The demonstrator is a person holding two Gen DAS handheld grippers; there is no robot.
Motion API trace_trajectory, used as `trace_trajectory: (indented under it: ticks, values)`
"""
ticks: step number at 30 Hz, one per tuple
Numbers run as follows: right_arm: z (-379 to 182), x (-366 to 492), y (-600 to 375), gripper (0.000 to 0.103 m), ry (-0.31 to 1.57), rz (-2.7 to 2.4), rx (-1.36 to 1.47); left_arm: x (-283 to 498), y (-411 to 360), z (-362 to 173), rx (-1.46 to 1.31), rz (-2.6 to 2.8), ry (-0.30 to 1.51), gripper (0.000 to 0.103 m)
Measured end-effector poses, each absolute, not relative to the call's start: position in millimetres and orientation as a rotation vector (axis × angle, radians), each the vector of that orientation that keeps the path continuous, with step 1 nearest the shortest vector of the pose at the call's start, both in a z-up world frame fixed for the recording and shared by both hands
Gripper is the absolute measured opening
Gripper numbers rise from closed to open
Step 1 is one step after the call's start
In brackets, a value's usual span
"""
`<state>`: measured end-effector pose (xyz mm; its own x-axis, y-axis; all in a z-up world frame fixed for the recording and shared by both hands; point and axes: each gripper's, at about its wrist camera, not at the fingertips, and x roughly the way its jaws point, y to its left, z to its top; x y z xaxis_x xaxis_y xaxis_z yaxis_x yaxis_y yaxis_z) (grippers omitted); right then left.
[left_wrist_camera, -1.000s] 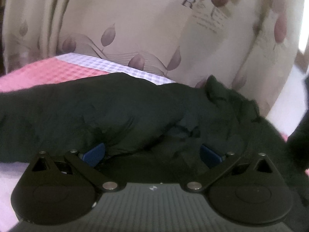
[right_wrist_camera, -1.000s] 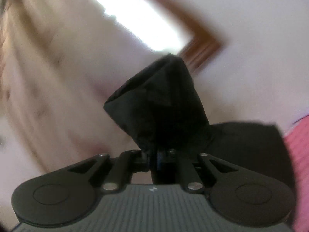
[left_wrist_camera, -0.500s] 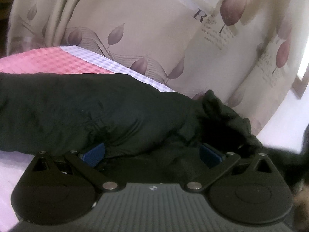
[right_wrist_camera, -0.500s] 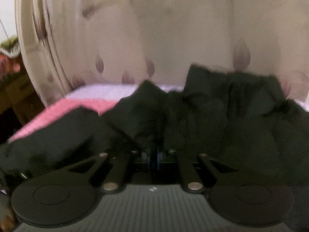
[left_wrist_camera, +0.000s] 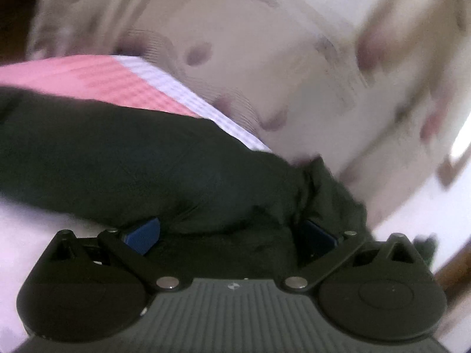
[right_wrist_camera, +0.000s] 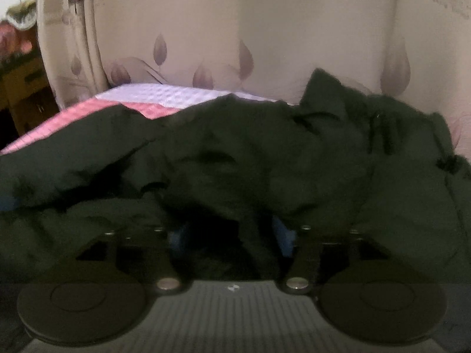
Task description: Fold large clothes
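Observation:
A large black garment [left_wrist_camera: 141, 158] lies bunched across the bed in the blurred left wrist view. My left gripper [left_wrist_camera: 229, 232] is low against its near edge, blue pads [left_wrist_camera: 141, 235] wide apart, with a bulge of cloth lying between them and no pinch visible. In the right wrist view the same black garment [right_wrist_camera: 265, 153] is heaped in rumpled folds ahead. My right gripper [right_wrist_camera: 229, 238] rests in the heap and its jaws are opening. A dark fold still hangs between the blue pads [right_wrist_camera: 284, 239], and they no longer press on it.
The bed has a pink checked cover [left_wrist_camera: 97, 79] with a pale lilac checked border [right_wrist_camera: 176, 94]. A cream curtain with purple leaves [right_wrist_camera: 247, 58] hangs right behind the bed. Wooden furniture [right_wrist_camera: 20, 88] stands at the far left, and a bright window edge [left_wrist_camera: 462, 138] shows at the right.
My right gripper swung down from holding a black fold in the air onto the heap on the bed, and its jaws have parted. The left view has rolled, shifted and blurred.

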<state>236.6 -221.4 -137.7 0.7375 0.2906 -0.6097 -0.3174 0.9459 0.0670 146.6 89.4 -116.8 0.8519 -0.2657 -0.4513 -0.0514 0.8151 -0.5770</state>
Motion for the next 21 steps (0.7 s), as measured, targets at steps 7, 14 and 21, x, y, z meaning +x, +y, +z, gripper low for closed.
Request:
trace_trajectory:
  ticks: [7,14,21]
  values:
    - [-120,214,-230,0.080,0.611,0.233,0.015,91,174,-109,-0.696,0.009,0.581,0.103]
    - [-79,102,-263,0.091,0.437,0.399,0.329,99,248,-126,-0.909,0.095,0.620,0.101]
    - [-73,27,-286,0.091,0.416,0.416,0.356,116,277,-131,-1.046,0.160,0.580,0.086]
